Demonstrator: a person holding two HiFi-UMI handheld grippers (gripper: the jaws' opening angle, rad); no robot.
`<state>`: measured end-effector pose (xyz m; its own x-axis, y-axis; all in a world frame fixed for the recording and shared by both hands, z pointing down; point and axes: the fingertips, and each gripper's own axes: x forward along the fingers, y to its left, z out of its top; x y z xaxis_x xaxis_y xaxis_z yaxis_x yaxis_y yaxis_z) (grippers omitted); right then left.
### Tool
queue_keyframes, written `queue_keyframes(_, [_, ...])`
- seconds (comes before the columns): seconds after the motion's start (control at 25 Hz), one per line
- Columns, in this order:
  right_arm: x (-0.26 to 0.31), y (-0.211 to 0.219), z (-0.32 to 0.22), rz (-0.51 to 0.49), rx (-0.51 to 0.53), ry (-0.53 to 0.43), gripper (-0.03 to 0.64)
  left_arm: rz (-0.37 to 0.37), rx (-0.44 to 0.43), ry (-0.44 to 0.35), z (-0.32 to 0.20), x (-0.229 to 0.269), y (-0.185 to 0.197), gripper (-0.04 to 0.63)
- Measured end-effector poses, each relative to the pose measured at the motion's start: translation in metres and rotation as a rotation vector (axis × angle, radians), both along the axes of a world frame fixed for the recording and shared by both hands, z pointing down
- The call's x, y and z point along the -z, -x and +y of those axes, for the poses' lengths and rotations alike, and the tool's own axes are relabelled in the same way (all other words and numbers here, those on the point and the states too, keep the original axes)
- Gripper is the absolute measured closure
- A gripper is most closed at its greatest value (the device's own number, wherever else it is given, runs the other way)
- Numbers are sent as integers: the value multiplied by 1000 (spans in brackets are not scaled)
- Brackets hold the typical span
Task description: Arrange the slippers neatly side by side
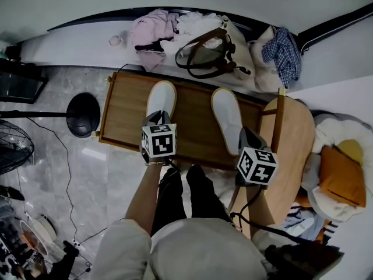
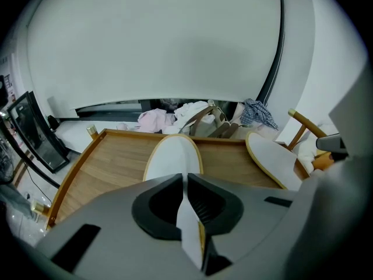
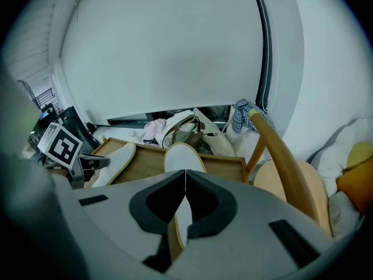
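Two white slippers with yellow-edged soles lie sole-up on a wooden tray [image 1: 192,118]. In the head view the left slipper [image 1: 161,100] points straight away, while the right slipper [image 1: 227,116] lies a shoe-width to its right, slightly angled. My left gripper [image 1: 156,121] is shut on the heel of the left slipper [image 2: 173,156], whose edge runs between the jaws of the left gripper [image 2: 186,185]. My right gripper [image 1: 245,137] is shut on the heel of the right slipper [image 3: 182,155], pinched in the right gripper [image 3: 185,185]. The other slipper [image 3: 113,162] shows at the left there.
Behind the tray lie a pile of clothes [image 1: 152,31], a beige bag with brown straps [image 1: 211,54] and a checked cloth [image 1: 282,50]. A wooden chair [image 1: 294,150] stands right of the tray, with cushions [image 1: 341,177] beyond. A round black stand base [image 1: 83,114] sits left.
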<state>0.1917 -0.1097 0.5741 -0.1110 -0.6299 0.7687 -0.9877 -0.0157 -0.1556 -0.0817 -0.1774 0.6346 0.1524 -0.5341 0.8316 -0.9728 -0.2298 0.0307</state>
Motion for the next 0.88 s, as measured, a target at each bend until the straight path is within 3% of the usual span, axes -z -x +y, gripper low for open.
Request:
queue_keyframes(0.16, [0, 0, 2, 0, -7, -2, 583, 17, -2, -2, -1, 0, 0, 555])
queue_keyframes(0.48, [4, -4, 5, 11, -27, -13, 583, 70, -1, -27, -1, 8, -1, 462])
queue_keyframes(0.88, [27, -4, 7, 30, -55, -62, 583, 89, -31, -63, 0, 34, 1, 456])
